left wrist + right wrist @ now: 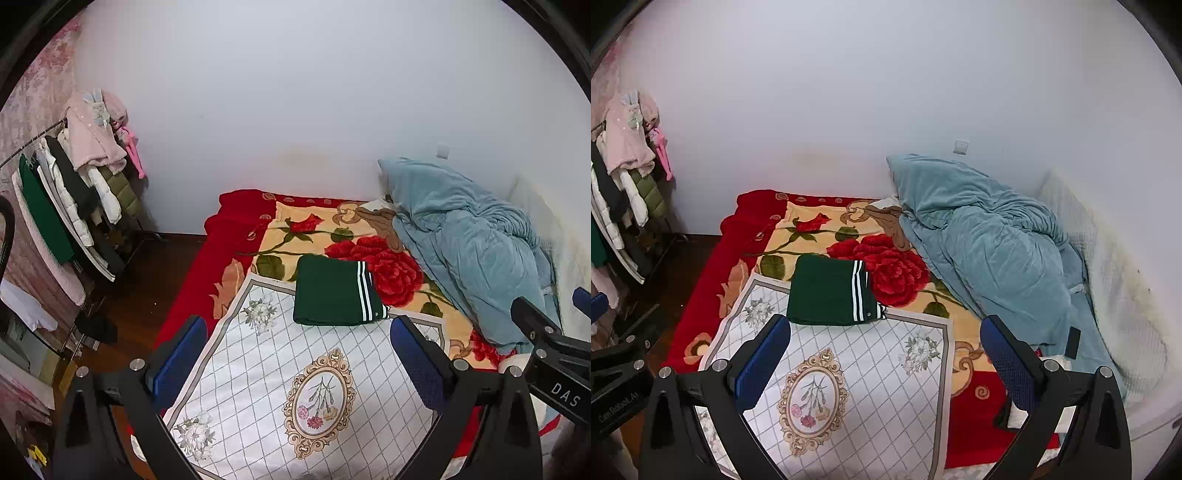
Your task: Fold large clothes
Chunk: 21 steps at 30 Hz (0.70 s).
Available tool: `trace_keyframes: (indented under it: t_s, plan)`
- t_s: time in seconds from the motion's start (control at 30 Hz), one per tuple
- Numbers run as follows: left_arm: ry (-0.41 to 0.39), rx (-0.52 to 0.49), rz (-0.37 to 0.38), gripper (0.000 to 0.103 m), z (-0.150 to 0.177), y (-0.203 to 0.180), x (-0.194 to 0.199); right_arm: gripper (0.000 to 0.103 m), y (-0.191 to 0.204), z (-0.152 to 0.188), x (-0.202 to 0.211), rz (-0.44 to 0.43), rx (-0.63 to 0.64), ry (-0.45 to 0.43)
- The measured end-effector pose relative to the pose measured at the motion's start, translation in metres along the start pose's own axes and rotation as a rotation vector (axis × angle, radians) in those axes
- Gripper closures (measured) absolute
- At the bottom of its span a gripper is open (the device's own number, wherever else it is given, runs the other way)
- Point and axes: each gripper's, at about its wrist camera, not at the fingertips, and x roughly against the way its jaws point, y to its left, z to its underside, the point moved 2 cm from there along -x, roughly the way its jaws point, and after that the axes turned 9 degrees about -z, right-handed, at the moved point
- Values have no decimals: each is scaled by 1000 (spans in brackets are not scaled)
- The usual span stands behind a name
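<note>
A dark green garment (334, 291) (829, 291) with white stripes lies folded into a neat rectangle on the bed, at the far edge of a white quilted mat (288, 373) (849, 387) with floral medallions. My left gripper (299, 354) hangs open above the mat, short of the garment, nothing between its blue pads. My right gripper (882, 354) is also open and empty, held above the mat on the near side of the garment. In the left wrist view the right gripper's black body (554, 350) shows at the right edge.
A red rose blanket (369, 254) (886, 266) covers the bed. A crumpled blue duvet (469, 243) (982, 251) lies along the wall on the right, with a black phone (1073, 341) beside it. A clothes rack (74, 206) with several coats stands left, over dark floor.
</note>
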Motion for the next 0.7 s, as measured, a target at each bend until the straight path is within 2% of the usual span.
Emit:
trace_keyframes:
  t_s: [0.7]
  plan:
    - [-20,15,-22,2,-7,2,10,0,2,-6,4,-23,13,-8]
